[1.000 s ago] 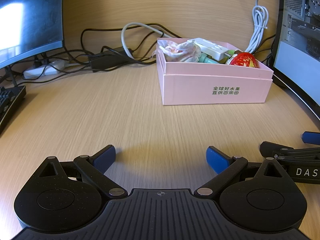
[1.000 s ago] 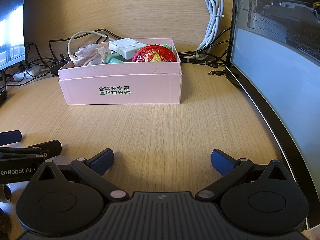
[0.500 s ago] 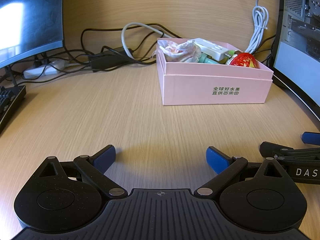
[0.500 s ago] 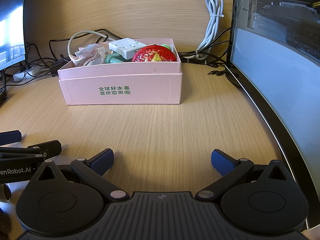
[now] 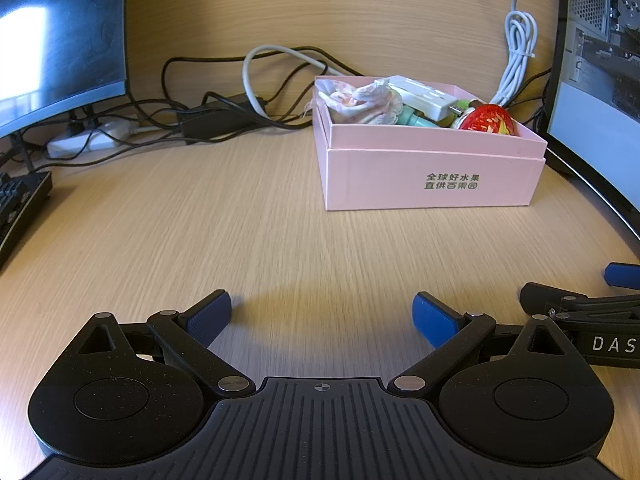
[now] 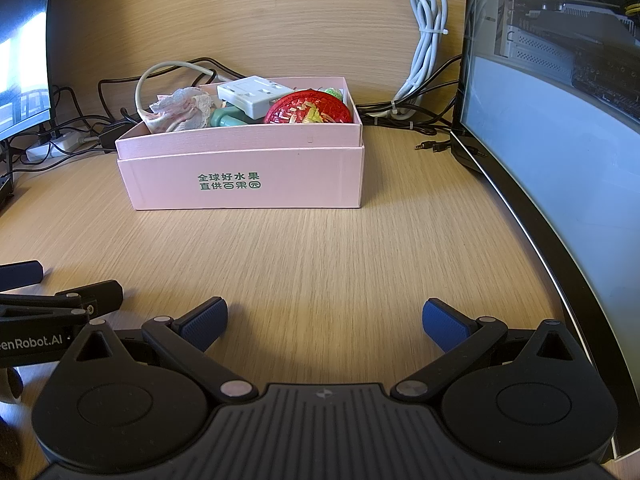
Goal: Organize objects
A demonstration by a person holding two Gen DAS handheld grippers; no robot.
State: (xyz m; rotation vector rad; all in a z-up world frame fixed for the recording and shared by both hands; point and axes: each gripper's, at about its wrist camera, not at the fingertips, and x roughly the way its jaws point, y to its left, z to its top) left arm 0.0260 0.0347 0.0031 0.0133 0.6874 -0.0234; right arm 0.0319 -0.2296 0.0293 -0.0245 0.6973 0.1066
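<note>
Pink box (image 6: 244,168): lidless cardboard carton with green printed characters on its front wall, standing on the wooden desk (image 6: 320,260) well ahead of both tongs; straight ahead and a little left of the right gripper (image 6: 324,320), ahead and to the right of the left gripper (image 5: 322,314).

Contents, all inside the box:
- Crumpled pink-and-white cloth (image 6: 180,110), at the left end, rising above the rim.
- White plastic block with square sockets (image 6: 254,94), behind centre, tilted.
- Teal-green item (image 6: 224,118), partly hidden beneath the white block; kind cannot be told.
- Red round woven-look item (image 6: 308,110), at the right end, against the front wall.
- Small green piece (image 6: 332,92) behind the red item; mostly hidden.

Left gripper: blue-padded fingers spread wide, nothing between them, low over bare desk. 
Right gripper: likewise spread wide and holding nothing, just beside the left gripper, on its right.

Surroundings:
- Black and grey cables (image 5: 224,108), beyond the box to its left, along the wooden back panel.
- White power strip (image 5: 86,142), far left of the left gripper, among the cables.
- Bundled white cable (image 6: 426,40), hanging behind the box's right end.
- Curved monitor (image 6: 560,128), along the right gripper's right side.
- Second monitor (image 5: 56,40), far left of the left gripper.
- Keyboard (image 5: 20,208) edge, at the left gripper's left.
</note>
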